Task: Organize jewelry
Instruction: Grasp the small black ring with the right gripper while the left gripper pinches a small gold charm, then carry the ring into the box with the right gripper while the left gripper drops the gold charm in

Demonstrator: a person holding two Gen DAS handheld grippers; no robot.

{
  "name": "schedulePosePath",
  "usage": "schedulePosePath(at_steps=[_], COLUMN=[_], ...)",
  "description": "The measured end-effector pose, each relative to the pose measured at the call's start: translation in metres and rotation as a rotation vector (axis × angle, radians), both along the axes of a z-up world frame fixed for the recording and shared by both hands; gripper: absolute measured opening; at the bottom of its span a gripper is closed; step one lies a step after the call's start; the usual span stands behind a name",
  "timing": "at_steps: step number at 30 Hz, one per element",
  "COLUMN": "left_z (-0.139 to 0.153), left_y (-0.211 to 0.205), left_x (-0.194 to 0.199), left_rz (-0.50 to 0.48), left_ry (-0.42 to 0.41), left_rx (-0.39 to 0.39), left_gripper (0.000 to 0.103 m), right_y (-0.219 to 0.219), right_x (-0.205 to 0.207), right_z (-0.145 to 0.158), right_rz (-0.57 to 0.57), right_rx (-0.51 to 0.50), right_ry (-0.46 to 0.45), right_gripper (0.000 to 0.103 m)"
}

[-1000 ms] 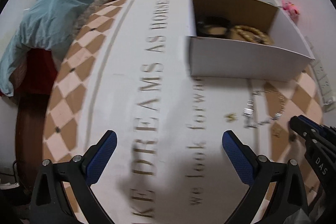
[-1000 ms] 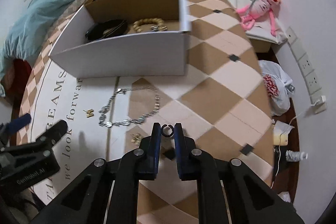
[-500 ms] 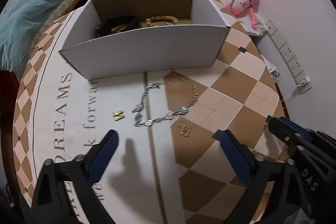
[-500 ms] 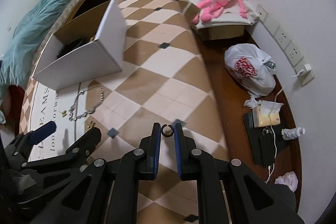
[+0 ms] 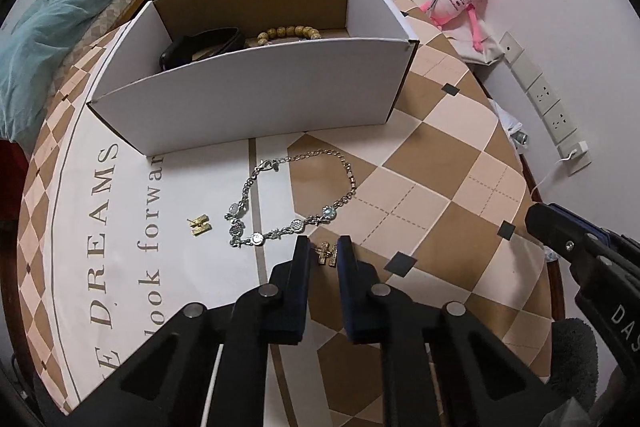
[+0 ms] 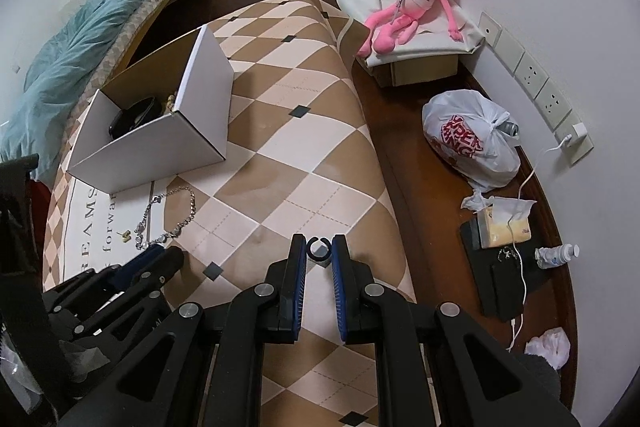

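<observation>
My left gripper (image 5: 325,251) has closed its fingers on a small gold earring (image 5: 326,253) on the mat. A silver necklace (image 5: 296,199) lies just beyond it, and a second gold earring (image 5: 199,224) lies to the left. A white cardboard box (image 5: 256,107) behind holds a black band (image 5: 200,45) and a wooden bead bracelet (image 5: 288,31). My right gripper (image 6: 319,250) is shut on a small black open ring (image 6: 318,249), held above the mat's right edge. The left gripper also shows in the right wrist view (image 6: 160,255).
The checkered mat (image 5: 440,187) lies on a dark wood floor. To the right are a pink plush toy (image 6: 416,3), a white plastic bag (image 6: 472,139), a tissue pack (image 6: 508,223) and wall sockets. A bed with a teal blanket (image 6: 80,47) is at the far left.
My left gripper swung right from the printed text, moved down to the gold earring and went from wide open to closed on it. My right gripper turned right, still holding the ring.
</observation>
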State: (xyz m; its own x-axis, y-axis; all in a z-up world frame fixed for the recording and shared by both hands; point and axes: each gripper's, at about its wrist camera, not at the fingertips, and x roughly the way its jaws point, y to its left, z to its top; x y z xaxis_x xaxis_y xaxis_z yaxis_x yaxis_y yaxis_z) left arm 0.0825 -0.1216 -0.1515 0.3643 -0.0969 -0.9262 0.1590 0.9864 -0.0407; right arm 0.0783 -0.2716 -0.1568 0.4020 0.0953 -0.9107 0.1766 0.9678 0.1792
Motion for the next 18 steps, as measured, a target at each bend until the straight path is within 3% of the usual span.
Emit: schedulePosePath(at_steps=[7, 18], left_z=[0.013, 0.114], left_y=[0.009, 0.067], left_x=[-0.004, 0.033], left_rz=[-0.003, 0.031], left_ry=[0.015, -0.116], left_rx=[-0.067, -0.200], left_gripper=[0.005, 0.005], right_y=[0.004, 0.028], right_x=[0.003, 0.049], right_z=[0.020, 0.081], right_rz=[0.017, 0.086], right_rx=[0.025, 0.132], right_ry=[-0.037, -0.151], right_gripper=[0.014, 0.013])
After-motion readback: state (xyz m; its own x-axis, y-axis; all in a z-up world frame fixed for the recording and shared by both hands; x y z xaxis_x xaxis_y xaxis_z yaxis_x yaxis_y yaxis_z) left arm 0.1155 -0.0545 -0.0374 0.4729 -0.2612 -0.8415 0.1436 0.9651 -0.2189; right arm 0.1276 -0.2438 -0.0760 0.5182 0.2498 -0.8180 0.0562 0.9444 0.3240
